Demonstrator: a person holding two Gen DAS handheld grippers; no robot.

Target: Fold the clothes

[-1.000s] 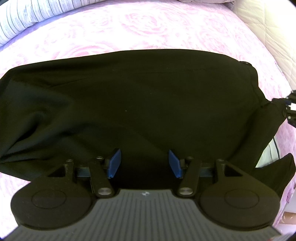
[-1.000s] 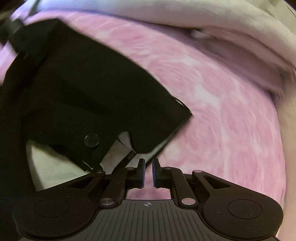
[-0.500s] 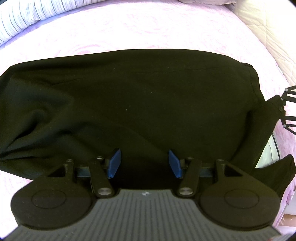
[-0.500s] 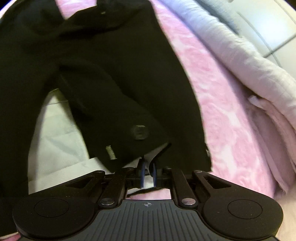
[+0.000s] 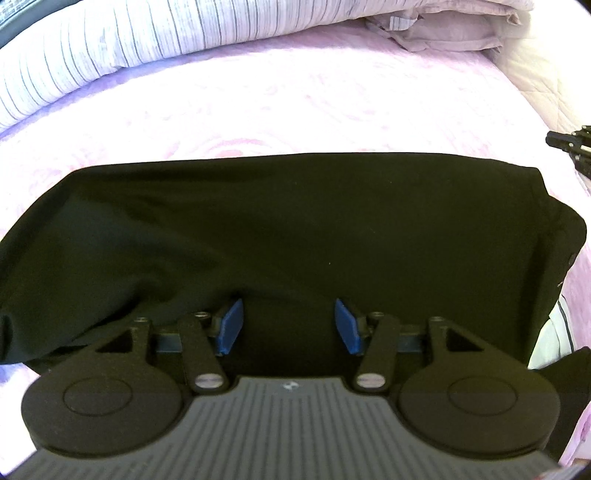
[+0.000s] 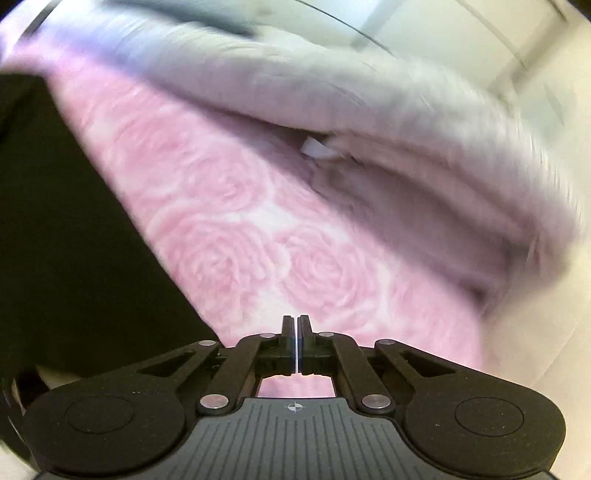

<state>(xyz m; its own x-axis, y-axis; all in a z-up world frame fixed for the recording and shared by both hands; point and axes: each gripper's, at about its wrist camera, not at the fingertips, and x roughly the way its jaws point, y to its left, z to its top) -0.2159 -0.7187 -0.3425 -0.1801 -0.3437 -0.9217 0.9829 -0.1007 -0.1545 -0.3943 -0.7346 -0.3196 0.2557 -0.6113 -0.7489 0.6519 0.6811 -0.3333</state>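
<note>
Black trousers (image 5: 295, 229) lie folded lengthwise across a pink rose-patterned bedspread (image 5: 295, 99), with white lining showing at the waist end on the right (image 5: 550, 332). My left gripper (image 5: 288, 326) is open, its blue pads over the near edge of the trousers, holding nothing. My right gripper (image 6: 297, 330) is shut and empty above the bedspread (image 6: 258, 229), with the trousers (image 6: 66, 240) to its left. The right gripper's tip also shows at the far right edge of the left wrist view (image 5: 572, 142).
A striped white duvet (image 5: 92, 66) lies at the back left of the bed. A folded pale pink quilt (image 6: 369, 129) runs along the right side, also seen in the left wrist view (image 5: 461, 26). A pale wall lies beyond it.
My right gripper has let go of the waistband and swung right, away from the trousers, over the bedspread. The waist end now lies flat. My left gripper stays open, tilted slightly upward.
</note>
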